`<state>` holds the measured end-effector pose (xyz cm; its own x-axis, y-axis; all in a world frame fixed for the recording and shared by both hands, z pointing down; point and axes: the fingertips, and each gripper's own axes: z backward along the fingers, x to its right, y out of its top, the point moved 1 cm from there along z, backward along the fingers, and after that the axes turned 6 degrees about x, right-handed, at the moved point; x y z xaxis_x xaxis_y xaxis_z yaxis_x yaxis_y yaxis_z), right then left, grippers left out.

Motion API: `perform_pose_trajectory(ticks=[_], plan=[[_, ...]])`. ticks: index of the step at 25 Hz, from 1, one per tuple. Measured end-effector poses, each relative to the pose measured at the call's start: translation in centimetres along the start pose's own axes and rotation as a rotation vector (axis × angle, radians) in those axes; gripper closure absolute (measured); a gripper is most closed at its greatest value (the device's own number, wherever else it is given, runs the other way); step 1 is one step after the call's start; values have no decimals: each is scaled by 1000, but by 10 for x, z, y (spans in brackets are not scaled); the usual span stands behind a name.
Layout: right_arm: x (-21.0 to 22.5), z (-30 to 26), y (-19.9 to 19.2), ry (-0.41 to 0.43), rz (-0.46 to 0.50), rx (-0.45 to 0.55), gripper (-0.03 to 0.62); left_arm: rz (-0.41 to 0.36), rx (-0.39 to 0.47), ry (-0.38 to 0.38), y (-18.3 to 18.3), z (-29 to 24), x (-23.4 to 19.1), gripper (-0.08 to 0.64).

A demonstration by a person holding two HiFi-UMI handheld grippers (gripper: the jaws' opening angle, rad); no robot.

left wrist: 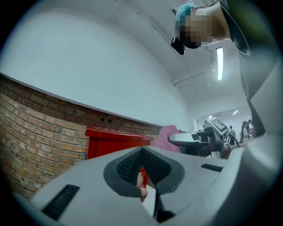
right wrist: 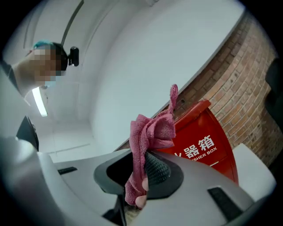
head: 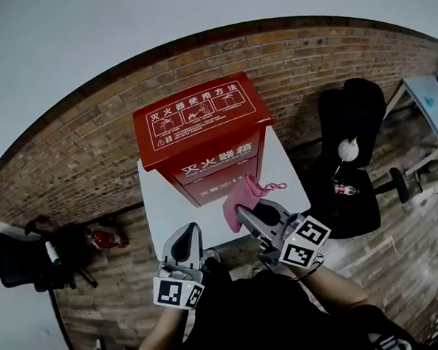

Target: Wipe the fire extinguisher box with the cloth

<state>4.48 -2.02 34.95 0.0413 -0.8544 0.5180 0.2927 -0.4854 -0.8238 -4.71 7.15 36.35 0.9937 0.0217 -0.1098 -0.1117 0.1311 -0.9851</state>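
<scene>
The pink cloth [head: 241, 193] is clamped in the right gripper's [head: 245, 213] jaws at the fire extinguisher box [head: 201, 127]. The left gripper's [head: 186, 233] jaws are closed on nothing. Wiping is judged largely undone.

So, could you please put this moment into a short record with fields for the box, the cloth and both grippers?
Box: red fire extinguisher box, upright on a white table, with a brick wall behind it.
Cloth: pink cloth, bunched, in front of the box's front face; whether they touch is unclear.
Right gripper: jaws shut on the cloth.
Left gripper: jaws together, nothing held, short of the box.
Nearby: black office chair, to the right of the table.
</scene>
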Motion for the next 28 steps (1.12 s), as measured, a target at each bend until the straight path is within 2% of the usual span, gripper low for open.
perform_pose_trajectory(ticks=[9, 14, 18, 24, 28], plan=[[-16, 26, -20, -22, 294, -108, 515, -32, 14, 100, 8, 47, 29, 526], [-25, 29, -32, -19, 376, -150, 515, -74, 15, 86, 15, 70, 34, 526], [-43, 30, -37, 10, 473, -135, 515, -57, 5, 78, 14, 78, 26, 526], [-65, 15, -45, 36, 470, -119, 515, -50, 46, 63, 27, 97, 7, 526], [-77, 10, -49, 48, 492, -125, 515, -40, 39, 66, 24, 110, 0, 526]])
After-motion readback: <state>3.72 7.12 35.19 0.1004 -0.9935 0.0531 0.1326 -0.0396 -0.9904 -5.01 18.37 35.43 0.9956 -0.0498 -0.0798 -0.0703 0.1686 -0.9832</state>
